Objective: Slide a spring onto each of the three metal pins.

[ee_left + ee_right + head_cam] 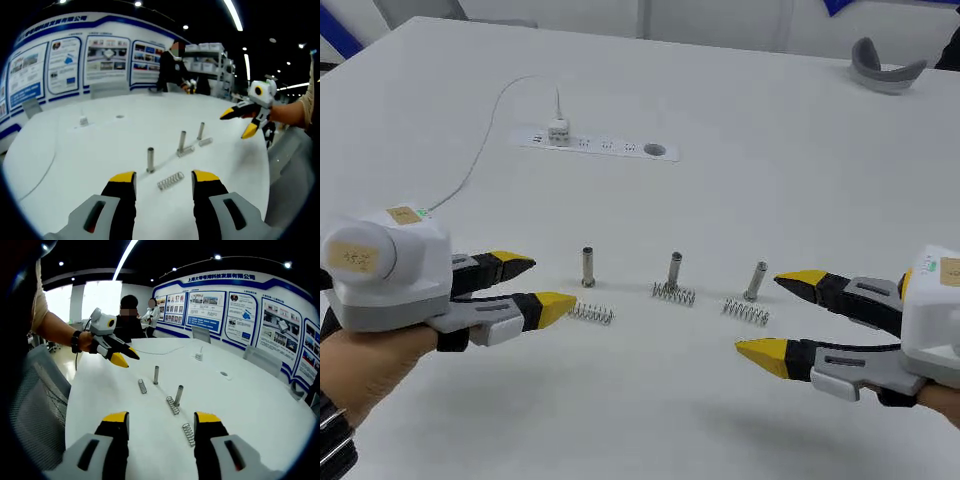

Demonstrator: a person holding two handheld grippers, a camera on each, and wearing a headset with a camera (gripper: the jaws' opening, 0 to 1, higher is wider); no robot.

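Left side: yellow-tipped left claw (552, 280) spread wide, holding nothing, low over the white bench (770, 180), tips just short of the left spring (590, 313).
Right side: yellow-tipped right claw (758, 312) also spread wide and holding nothing, tips close beside the right spring (746, 312); contact cannot be told.
Pins: three short grey metal pins standing upright in a row, well apart, all bare: left pin (588, 266), middle pin (674, 270), right pin (757, 280).
Springs: three small steel coil springs lying flat on the bench, one in front of each pin; middle spring (673, 293) at the foot of its pin, touching or nearly so.
Beyond the pins: flat white power strip (605, 146) with a white plug and a thin white cable (480, 150) trailing left.
Far right corner: grey curved band (885, 70).
Background: two people (129, 315) past the bench edge.
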